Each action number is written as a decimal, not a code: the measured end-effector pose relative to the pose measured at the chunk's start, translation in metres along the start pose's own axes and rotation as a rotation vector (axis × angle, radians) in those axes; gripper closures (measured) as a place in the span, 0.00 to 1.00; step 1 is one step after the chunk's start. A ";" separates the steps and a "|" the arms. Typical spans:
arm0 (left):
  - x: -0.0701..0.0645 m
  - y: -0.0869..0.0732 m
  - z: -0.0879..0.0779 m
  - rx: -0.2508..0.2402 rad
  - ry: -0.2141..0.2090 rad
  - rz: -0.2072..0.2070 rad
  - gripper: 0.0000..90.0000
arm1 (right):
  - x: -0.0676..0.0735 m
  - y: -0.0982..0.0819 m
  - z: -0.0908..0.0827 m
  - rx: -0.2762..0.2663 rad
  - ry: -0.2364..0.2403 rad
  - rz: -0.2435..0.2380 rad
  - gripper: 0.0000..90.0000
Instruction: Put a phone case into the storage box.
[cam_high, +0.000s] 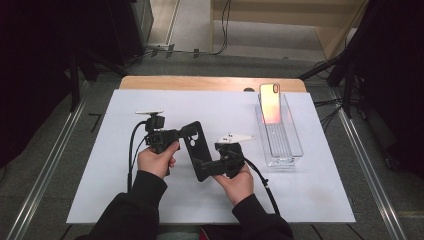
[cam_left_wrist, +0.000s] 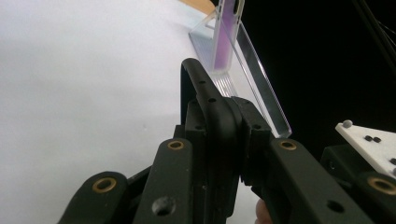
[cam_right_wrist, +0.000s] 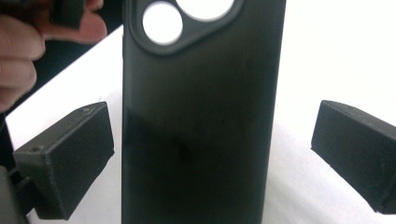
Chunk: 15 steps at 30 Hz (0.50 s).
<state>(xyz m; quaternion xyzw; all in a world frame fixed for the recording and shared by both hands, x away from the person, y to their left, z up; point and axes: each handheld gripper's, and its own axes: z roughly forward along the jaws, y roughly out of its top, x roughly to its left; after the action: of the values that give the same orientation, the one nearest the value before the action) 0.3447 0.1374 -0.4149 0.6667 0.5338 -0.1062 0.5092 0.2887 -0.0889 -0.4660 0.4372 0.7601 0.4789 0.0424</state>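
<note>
Clearly a hand-over in mid-air. Left gripper (cam_high: 172, 135) is clenched on the top edge of the black case (cam_high: 196, 150); the left gripper view shows both jaws pressed flat against the case rim (cam_left_wrist: 208, 100). Right gripper (cam_high: 212, 164) stands released: in the right gripper view its two pads (cam_right_wrist: 70, 161) sit well apart on either side of the case back (cam_right_wrist: 196, 130), touching neither edge, camera cut-outs up top. So the case hangs between the two grippers above the white sheet (cam_high: 120, 165), carried by the left alone, its lower end lying inside the right's open jaws. Beyond, near the sheet's far right, a phone (cam_high: 270, 102) stands upright against the far end of a clear tray (cam_high: 295, 145), well apart from the case. Judged step: regrasping the case, likely ahead of fitting it to the phone. Next move calls for the right to close squarely across the case's lower sides before the left lets go; a skewed pinch could twist the soft shell or let it slip. Left hand (cam_high: 157, 161) and right hand (cam_high: 239, 181) are both low, near the sheet's front edge.
</note>
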 end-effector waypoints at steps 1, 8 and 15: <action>-0.001 0.000 -0.001 -0.003 0.007 0.014 0.87 | -0.001 0.001 -0.001 0.008 0.003 -0.003 0.00; -0.008 0.000 -0.008 -0.073 0.027 0.088 0.87 | -0.009 0.006 -0.006 0.038 0.043 0.015 0.00; -0.013 -0.003 -0.010 -0.102 0.018 0.198 0.87 | -0.013 0.008 -0.014 0.056 0.048 -0.016 0.00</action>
<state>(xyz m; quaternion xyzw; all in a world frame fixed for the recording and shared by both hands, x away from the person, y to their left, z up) 0.3331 0.1367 -0.4027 0.6901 0.4747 -0.0220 0.5458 0.2948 -0.1058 -0.4571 0.4208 0.7773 0.4675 0.0158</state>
